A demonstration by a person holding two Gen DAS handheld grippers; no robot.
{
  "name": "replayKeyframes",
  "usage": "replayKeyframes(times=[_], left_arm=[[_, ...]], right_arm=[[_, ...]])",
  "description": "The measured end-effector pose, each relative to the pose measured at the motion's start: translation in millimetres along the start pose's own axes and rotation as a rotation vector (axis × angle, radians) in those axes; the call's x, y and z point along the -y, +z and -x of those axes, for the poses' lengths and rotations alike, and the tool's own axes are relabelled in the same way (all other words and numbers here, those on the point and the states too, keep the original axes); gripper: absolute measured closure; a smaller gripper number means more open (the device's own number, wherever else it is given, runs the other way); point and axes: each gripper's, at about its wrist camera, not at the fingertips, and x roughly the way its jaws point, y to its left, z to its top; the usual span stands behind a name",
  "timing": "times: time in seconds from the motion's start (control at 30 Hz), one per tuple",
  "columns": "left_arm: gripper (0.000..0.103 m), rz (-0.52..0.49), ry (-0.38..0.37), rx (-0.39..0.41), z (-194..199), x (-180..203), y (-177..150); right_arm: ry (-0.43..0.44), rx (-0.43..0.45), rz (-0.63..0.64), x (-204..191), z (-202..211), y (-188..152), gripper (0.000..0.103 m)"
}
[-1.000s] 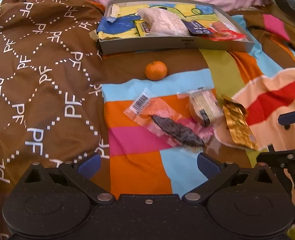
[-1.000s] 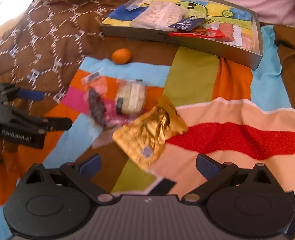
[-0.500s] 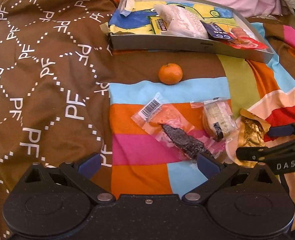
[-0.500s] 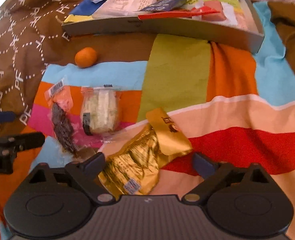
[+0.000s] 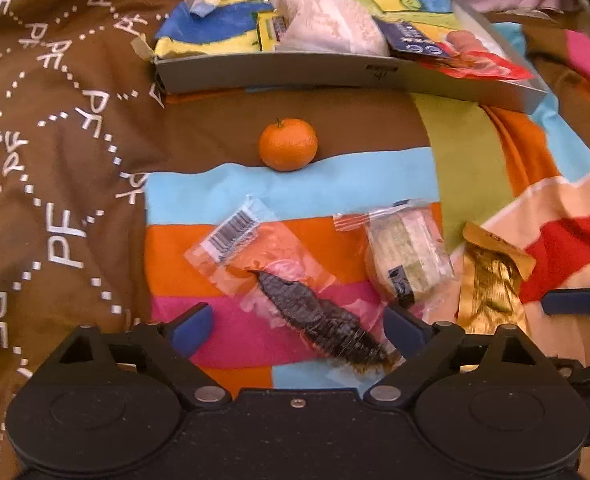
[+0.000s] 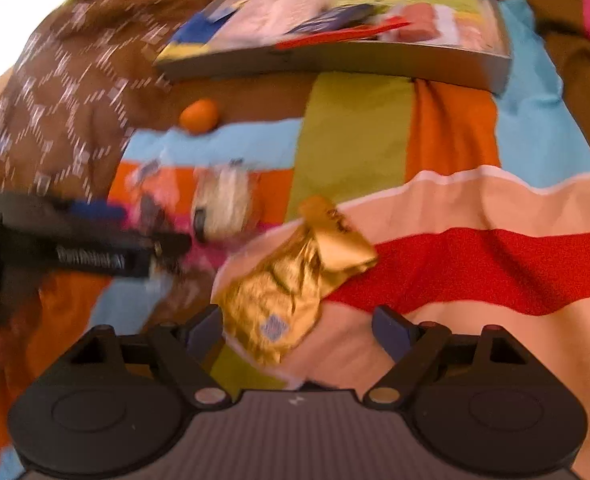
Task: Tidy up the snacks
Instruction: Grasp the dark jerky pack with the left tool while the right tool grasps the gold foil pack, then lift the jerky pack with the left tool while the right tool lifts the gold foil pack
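Note:
My left gripper (image 5: 299, 326) is open low over the bedspread, its fingers on either side of a clear packet with a dark dried snack (image 5: 315, 316). A wrapped pale pastry (image 5: 409, 254) lies just right of it, and a crumpled gold packet (image 5: 491, 284) further right. A small orange (image 5: 288, 144) sits beyond them, in front of the grey tray (image 5: 295, 72), which holds several snack packs. My right gripper (image 6: 298, 330) is open, with the lower end of the gold packet (image 6: 295, 276) between its fingers. The right wrist view is blurred.
The snacks lie on a colourful striped bedspread (image 5: 335, 188); a brown patterned cover (image 5: 55, 140) rises in folds on the left. The left gripper's body (image 6: 95, 248) shows at the left of the right wrist view. A pink sheet lies behind the tray.
My left gripper has come forward and down, so the dried snack packet now lies between its fingers. The right gripper has shifted, blurring its view; the gold packet stays between its fingers.

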Motion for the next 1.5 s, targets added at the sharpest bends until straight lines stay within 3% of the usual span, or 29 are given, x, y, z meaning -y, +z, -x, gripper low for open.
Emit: replayKeyframes(times=[0.1,0.2,0.43,0.5,0.67,0.83,0.97,1.07,1.13,1.37,1.5], left_arm=[[0.015,0.027,0.009,-0.006,-2.3,4.2,4.7],[0.024,0.035,0.017,-0.009,-2.2,5.2,5.5],[0.044,0.042,0.004,-0.002,9.6,-16.0,-4.8],[0.047,0.025,-0.021,0.001,15.5,-25.2,-11.4],[0.048,-0.025,-0.073,-0.023,25.5,-47.4,-25.9],[0.033,0.007,-0.033,-0.027,21.3,-51.5,-17.0],[0.032,0.034,0.013,-0.041,10.7,-44.9,-4.4],[0.033,0.022,0.048,-0.045,6.8,-37.0,1.0],[0.041,0.026,0.054,-0.039,6.8,-34.3,3.0],[0.057,0.044,0.018,-0.023,15.7,-39.6,-6.1],[0.062,0.041,-0.099,-0.059,23.6,-46.9,-20.5]], right_arm=[[-0.003,0.014,-0.039,-0.5,-9.0,9.7,0.017],[-0.073,0.002,0.001,-11.1,-24.7,15.6,0.018],[-0.065,0.017,0.106,-15.7,-21.5,8.0,0.045],[-0.046,0.013,0.132,-11.8,-15.6,2.5,0.048],[-0.013,-0.007,0.161,-4.9,-4.2,-0.4,0.043],[-0.046,-0.014,0.046,3.2,-12.7,9.4,0.028],[-0.110,-0.015,0.025,-8.6,-24.3,14.8,0.023],[-0.152,-0.002,0.067,-19.1,-26.6,12.2,0.036],[-0.159,0.010,0.097,-22.2,-26.8,8.6,0.047],[-0.126,0.008,0.160,-26.3,-14.5,-2.7,0.054],[-0.084,-0.013,0.204,-28.3,-0.1,-13.7,0.054]])
